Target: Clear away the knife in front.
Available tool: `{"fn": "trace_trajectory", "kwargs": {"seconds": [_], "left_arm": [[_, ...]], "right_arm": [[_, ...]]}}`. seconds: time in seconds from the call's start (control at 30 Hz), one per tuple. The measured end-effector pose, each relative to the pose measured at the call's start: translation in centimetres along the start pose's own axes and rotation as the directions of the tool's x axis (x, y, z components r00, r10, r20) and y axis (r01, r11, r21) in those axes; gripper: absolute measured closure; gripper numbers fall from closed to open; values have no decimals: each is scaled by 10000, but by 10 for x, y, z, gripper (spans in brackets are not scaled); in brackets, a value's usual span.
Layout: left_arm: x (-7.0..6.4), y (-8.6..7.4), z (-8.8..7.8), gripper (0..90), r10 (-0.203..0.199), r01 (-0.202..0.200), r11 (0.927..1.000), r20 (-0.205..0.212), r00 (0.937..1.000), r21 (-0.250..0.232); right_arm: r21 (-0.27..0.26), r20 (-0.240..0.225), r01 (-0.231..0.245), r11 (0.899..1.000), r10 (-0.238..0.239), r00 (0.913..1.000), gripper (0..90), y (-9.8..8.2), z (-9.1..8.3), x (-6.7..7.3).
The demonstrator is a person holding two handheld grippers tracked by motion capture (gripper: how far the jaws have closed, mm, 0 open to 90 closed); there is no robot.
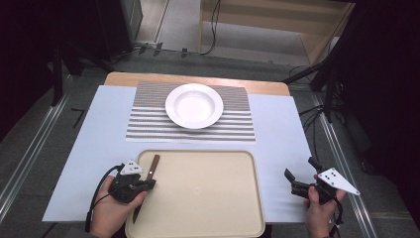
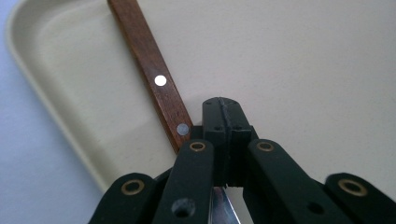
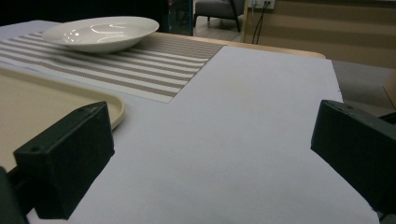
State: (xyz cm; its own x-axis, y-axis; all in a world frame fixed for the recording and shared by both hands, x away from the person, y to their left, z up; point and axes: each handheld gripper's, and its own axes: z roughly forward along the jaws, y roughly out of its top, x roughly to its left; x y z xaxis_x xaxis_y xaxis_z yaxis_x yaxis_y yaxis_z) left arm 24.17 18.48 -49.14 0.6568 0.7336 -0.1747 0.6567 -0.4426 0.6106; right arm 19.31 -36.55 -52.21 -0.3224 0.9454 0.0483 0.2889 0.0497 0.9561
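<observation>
A pale sheet (image 1: 89, 148) covers the tabletop (image 1: 119, 78), whose wooden edge shows at the far side. On the sheet lie a striped placemat (image 1: 148, 121) bearing a white plate (image 1: 193, 105) and, nearer, a beige tray (image 1: 208, 188). A wooden-handled knife (image 2: 152, 70) lies along the tray's left rim. The left gripper (image 2: 223, 122) sits over it with its jaws pressed together, beside the handle — not around it. The right gripper (image 1: 298, 179) hovers with jaws wide apart, empty, over the sheet right of the tray. Beyond, grey floor (image 1: 188, 20), cables and dark stands.
</observation>
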Motion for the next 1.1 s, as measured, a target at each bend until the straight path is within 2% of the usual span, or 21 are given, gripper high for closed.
{"fn": "trace_trajectory", "kwargs": {"seconds": [0.23, 0.47, 0.57, 0.63, 0.7, 0.73, 0.77, 0.8, 0.83, 0.87, 0.9, 0.93, 0.97, 1.07, 1.1], "left_arm": [[12, -6, -8, 900, -334, 328, 9991, -234, 9992, -251], [16, -7, -11, 900, -427, 417, 9984, -268, 9987, -382], [17, -8, -13, 895, -422, 411, 9956, -118, 9990, -840], [17, -9, -17, 747, -337, 348, 9897, 100, 9994, -1390], [18, -9, -20, 656, -206, 277, 9836, 415, 9989, -1784], [18, -9, -22, 613, -134, 217, 9803, 432, 9990, -1961], [18, -9, -26, 507, -32, 126, 9720, 405, 9992, -2348], [18, -9, -26, 463, -32, 126, 9720, 405, 9992, -2348], [17, -9, -29, 463, -36, 106, 9647, 270, 9996, -2633], [18, -9, -31, 388, -28, 84, 9603, 205, 9998, -2789], [17, -9, -35, 266, -67, 37, 9497, -85, 9999, -3131], [17, -9, -35, 230, -67, 37, 9497, -85, 9999, -3131], [18, -10, -37, 230, -102, 40, 9450, -171, 9998, -3270], [21, -11, -41, 104, -174, 87, 9376, -220, 9996, -3476], [22, -11, -43, 99, -189, 64, 9348, -318, 9993, -3551]], "right_arm": [[6, 17, 35, 10000, -35, 10000, 0, 0, 0, 0], [13, 28, 52, 10000, -52, 10000, 0, 0, 0, 0], [16, 35, 43, 10000, -43, 10000, 0, 0, 0, 0], [14, 40, 50, 10000, -50, 10000, 0, 0, 0, 0], [15, 47, 48, 10000, -48, 10000, 0, 0, 0, 0], [17, 42, 55, 10000, -55, 10000, 0, 0, 0, 0], [17, 40, 57, 10000, -57, 10000, 0, 0, 0, 0], [17, 40, 57, 10000, -57, 10000, 0, 0, 0, 0], [11, 36, 65, 10000, -65, 10000, 0, 0, 0, 0], [14, 31, 84, 10000, -84, 10000, 0, 0, 0, 0], [5, 42, 29, 10000, -29, 10000, 0, 0, 0, 0], [5, 42, 29, 10000, -29, 10000, 0, 0, 0, 0], [-2, 43, -11, 10000, 11, 10000, 0, 0, 0, 0], [21, 54, 41, 10000, -41, 10000, 0, 0, 0, 0], [27, 55, 42, 10000, -43, 10000, 0, 0, 0, 0]]}}
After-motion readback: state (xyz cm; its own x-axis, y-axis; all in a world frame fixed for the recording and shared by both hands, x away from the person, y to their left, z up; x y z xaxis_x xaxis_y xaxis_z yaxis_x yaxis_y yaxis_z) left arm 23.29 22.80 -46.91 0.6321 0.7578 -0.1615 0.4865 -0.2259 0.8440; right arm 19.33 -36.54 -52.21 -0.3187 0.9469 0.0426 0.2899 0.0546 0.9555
